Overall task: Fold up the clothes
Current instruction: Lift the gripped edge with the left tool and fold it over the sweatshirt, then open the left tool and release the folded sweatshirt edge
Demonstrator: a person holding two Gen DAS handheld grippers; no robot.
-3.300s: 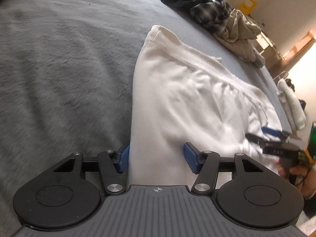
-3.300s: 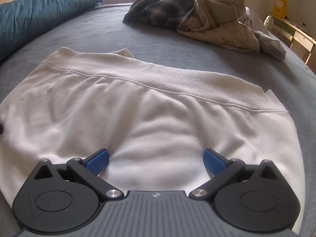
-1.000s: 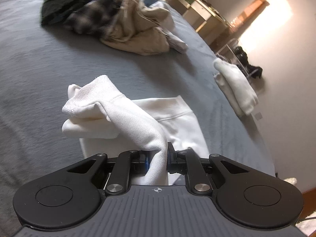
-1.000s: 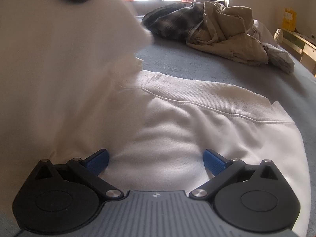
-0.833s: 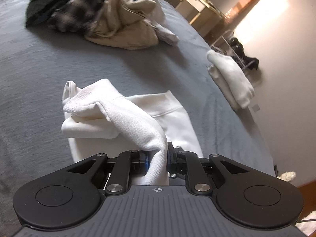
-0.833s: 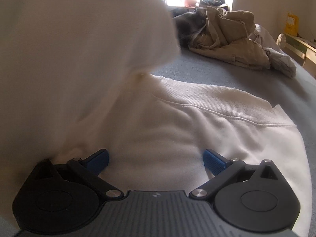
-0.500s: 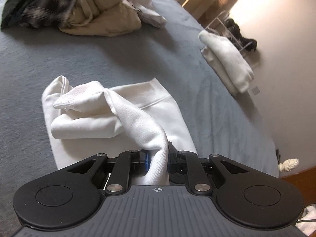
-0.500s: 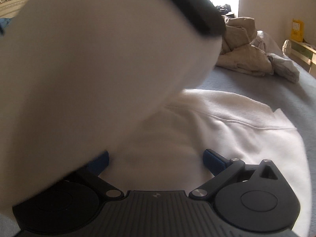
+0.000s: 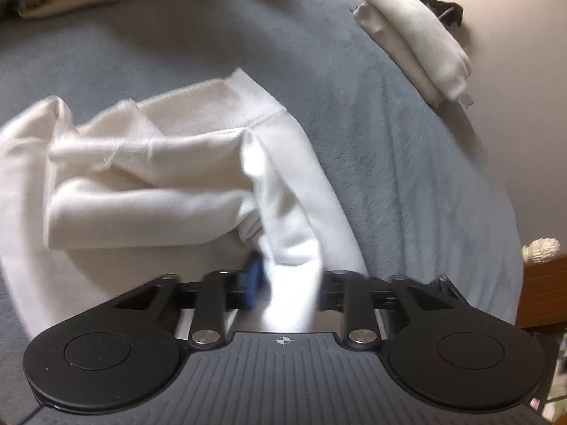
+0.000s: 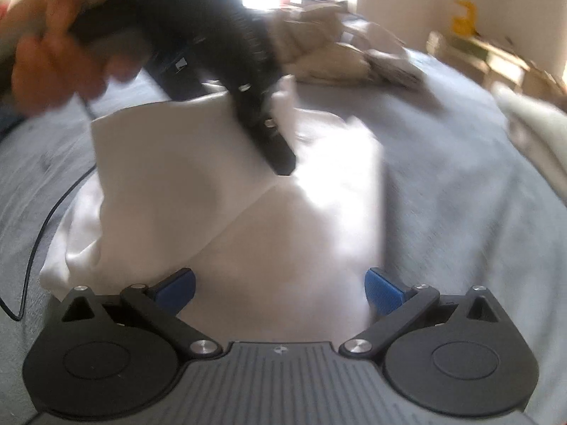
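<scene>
Grey bedspread (image 9: 407, 163), white garment (image 9: 149, 191) between opening left gripper (image 9: 287, 283) jaws, right gripper (image 10: 280, 287) spread wide, clothes pile (image 10: 340, 56) beyond, folded white item (image 9: 414, 39) at edge.

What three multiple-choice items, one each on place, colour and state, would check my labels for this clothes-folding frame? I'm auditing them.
1. Where does the folded white garment lie?
A. near the bed's edge, apart from the garment being folded
B. on the tan pile
C. on the floor

2. What colour are the right gripper's pads?
A. red
B. blue
C. green

3. How is the right gripper?
A. shut on cloth
B. shut, empty
C. open, above the white sweatshirt

Answers: 1 A, it rests on the grey bedspread by the edge. 2 B, both pads show blue. 3 C, the pads stand wide apart. The left gripper's jaws are opening with cloth between them.
</scene>
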